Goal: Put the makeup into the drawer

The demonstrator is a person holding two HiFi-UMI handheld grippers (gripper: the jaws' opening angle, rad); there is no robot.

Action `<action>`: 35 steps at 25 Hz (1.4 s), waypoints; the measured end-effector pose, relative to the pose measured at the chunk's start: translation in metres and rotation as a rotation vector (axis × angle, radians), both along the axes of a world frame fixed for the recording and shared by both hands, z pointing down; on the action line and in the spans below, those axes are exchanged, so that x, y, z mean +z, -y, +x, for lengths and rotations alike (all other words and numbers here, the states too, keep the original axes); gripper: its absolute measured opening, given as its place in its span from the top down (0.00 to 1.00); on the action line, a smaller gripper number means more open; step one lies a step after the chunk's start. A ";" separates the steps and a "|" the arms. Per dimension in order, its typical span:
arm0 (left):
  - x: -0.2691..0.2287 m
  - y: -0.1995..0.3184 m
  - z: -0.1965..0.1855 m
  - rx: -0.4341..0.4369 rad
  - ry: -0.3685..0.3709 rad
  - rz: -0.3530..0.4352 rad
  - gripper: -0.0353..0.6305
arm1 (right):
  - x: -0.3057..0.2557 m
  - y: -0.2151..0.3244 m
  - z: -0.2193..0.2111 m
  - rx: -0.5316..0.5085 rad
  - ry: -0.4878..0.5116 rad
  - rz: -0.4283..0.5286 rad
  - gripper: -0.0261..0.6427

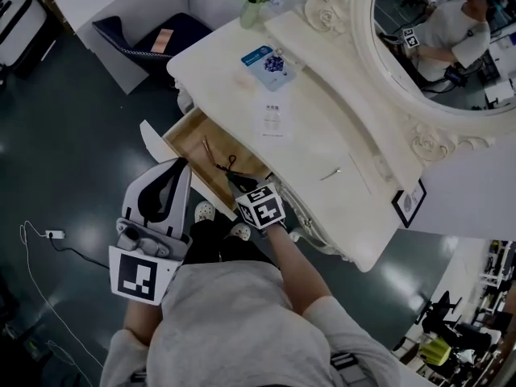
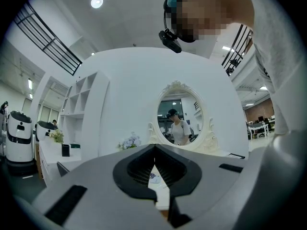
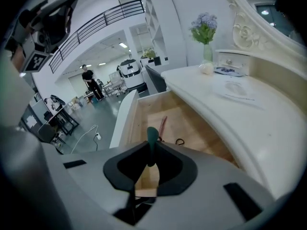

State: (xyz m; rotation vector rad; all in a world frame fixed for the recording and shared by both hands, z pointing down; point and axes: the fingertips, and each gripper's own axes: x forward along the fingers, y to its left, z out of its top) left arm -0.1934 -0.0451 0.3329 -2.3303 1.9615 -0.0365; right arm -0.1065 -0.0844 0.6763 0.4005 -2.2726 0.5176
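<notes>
The dressing table's drawer (image 1: 184, 139) stands pulled open, with a bare wooden bottom (image 3: 158, 116). My right gripper (image 1: 232, 181) hangs over its near end, tilted down, shut on a slim dark green makeup stick (image 3: 152, 137) whose tip pokes out past the jaws of my right gripper (image 3: 151, 152). A thin pinkish stick (image 3: 163, 125) and a small black looped item (image 3: 180, 141) lie in the drawer. My left gripper (image 1: 182, 166) is left of the drawer, level, its jaws closed with nothing between them; in its own view the left gripper (image 2: 154, 150) faces the mirror.
On the white tabletop (image 1: 322, 135) lie a blue packet (image 1: 266, 60), a white sachet (image 1: 274, 118) and a thin small item (image 1: 330, 172). A flower vase (image 1: 251, 10) stands at the back, a framed picture (image 1: 409, 202) at the right. A dark chair (image 1: 153, 35) is beyond.
</notes>
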 end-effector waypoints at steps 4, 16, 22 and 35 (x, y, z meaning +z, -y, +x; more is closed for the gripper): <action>0.005 -0.002 -0.007 -0.011 -0.004 -0.008 0.93 | 0.024 -0.006 -0.007 -0.064 -0.091 -0.022 0.89; 0.017 -0.006 -0.033 -0.050 -0.016 -0.035 0.93 | 0.056 -0.012 -0.016 -0.179 -0.406 -0.093 0.89; 0.022 -0.005 -0.042 -0.064 -0.023 -0.045 0.93 | 0.064 -0.012 -0.033 -0.225 -0.466 -0.101 0.89; 0.035 -0.011 -0.065 -0.097 -0.028 -0.085 0.93 | 0.092 -0.007 -0.033 -0.264 -0.614 -0.085 0.87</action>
